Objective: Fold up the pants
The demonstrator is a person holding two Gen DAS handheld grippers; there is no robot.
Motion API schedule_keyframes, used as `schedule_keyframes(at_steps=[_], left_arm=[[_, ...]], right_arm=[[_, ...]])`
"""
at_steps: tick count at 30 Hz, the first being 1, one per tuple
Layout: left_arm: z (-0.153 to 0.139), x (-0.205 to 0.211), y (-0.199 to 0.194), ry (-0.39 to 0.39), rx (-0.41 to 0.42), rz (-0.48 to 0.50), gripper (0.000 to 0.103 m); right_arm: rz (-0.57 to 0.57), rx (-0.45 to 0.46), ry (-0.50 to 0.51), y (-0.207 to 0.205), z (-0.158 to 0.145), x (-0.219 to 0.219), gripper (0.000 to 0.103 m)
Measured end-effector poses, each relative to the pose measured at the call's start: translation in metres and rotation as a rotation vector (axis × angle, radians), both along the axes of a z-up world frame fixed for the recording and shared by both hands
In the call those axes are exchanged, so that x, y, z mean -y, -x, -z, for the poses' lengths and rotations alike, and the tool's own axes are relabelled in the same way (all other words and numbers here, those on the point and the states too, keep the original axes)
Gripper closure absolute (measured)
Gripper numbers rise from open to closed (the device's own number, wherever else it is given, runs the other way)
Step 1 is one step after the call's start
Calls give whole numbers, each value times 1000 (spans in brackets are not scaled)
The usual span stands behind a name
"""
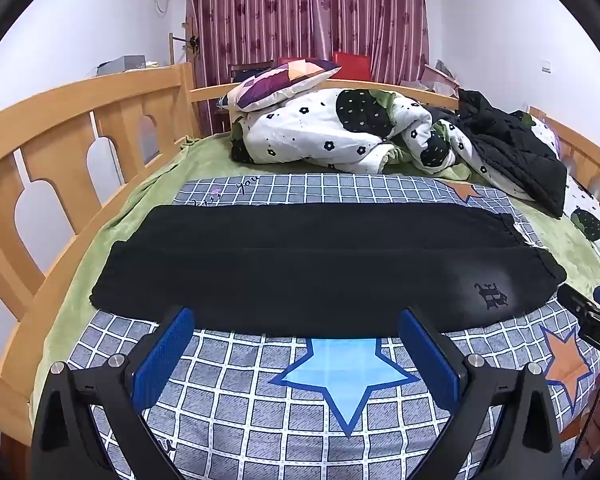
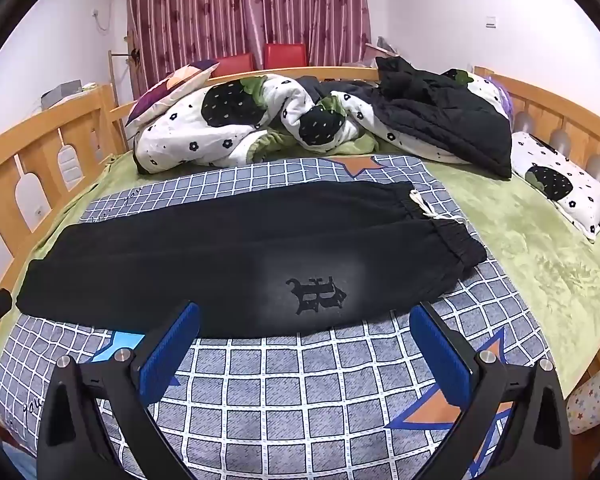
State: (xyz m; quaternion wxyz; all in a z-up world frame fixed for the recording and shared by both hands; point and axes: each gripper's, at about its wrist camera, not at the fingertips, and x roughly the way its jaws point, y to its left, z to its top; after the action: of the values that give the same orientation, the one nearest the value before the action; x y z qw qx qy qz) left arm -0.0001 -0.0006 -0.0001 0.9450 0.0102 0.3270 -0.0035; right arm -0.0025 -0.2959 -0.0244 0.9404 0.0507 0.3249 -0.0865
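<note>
Black pants (image 1: 300,264) lie flat across a grey checked sheet (image 1: 236,396), legs side by side, waistband with a white drawstring at the right. A dark emblem (image 2: 316,294) marks the near leg. My left gripper (image 1: 298,320) hovers open just short of the near edge of the pants (image 2: 228,248), blue pads wide apart, nothing between them. My right gripper (image 2: 306,316) is likewise open before the near edge by the emblem. The right gripper's tip also shows at the right edge of the left wrist view (image 1: 588,312).
A crumpled white quilt with black strawberries (image 1: 340,128), a patchwork pillow (image 1: 280,80) and a black jacket (image 2: 440,120) lie at the far end of the bed. Wooden rails (image 1: 60,128) run along the left and far sides. A strawberry pillow (image 2: 560,184) rests at right.
</note>
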Motion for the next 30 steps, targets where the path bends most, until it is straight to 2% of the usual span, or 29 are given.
schedule_keyframes(at_steps=[30], left_arm=[[6, 4, 0, 3, 2, 2, 0]], right_arm=[[-8, 16, 29, 1, -4, -5, 0]])
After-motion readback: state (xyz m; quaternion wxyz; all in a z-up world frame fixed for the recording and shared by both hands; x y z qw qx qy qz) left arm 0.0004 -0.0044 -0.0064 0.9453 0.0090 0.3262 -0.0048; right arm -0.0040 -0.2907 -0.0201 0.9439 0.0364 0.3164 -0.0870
